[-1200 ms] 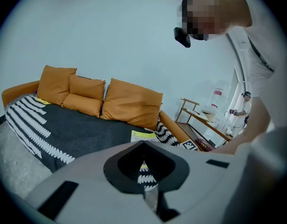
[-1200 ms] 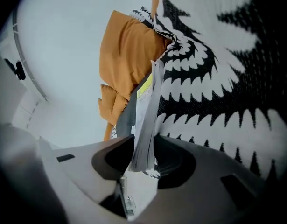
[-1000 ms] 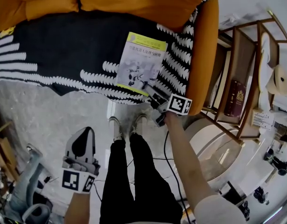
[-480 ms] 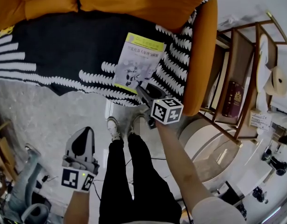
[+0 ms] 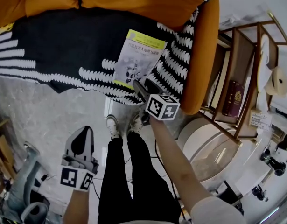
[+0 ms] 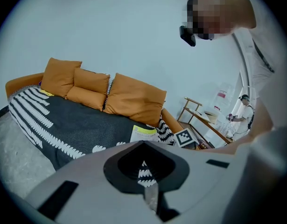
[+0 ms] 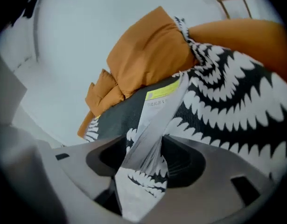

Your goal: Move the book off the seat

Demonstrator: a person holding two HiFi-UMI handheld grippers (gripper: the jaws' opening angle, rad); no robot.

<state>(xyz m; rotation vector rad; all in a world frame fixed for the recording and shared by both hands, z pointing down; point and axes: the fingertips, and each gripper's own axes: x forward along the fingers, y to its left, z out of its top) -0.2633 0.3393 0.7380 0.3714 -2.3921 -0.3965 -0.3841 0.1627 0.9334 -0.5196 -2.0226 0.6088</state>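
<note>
The book (image 5: 138,59), pale grey with a yellow-green top band, lies flat on the black-and-white blanket (image 5: 54,41) that covers the orange sofa seat. My right gripper (image 5: 140,86) is at the book's near edge. In the right gripper view the book (image 7: 155,118) runs between the jaws of that gripper (image 7: 143,171), which are opening and stand wide apart, not pressing on it. My left gripper (image 5: 83,135) hangs low at the left above the floor, far from the sofa, its jaws together and empty. The left gripper view shows the book (image 6: 144,133) on the seat.
Orange cushions (image 5: 134,1) line the sofa back and an orange armrest (image 5: 204,55) stands right of the book. A wooden shelf (image 5: 236,73) with a dark red book (image 5: 234,97) is at the right, a round white table (image 5: 218,148) below it. The person's legs (image 5: 129,171) stand before the sofa.
My right gripper has moved left along the sofa's front edge and onto the book's near edge, and its jaws now stand around that edge. The left gripper has stayed put.
</note>
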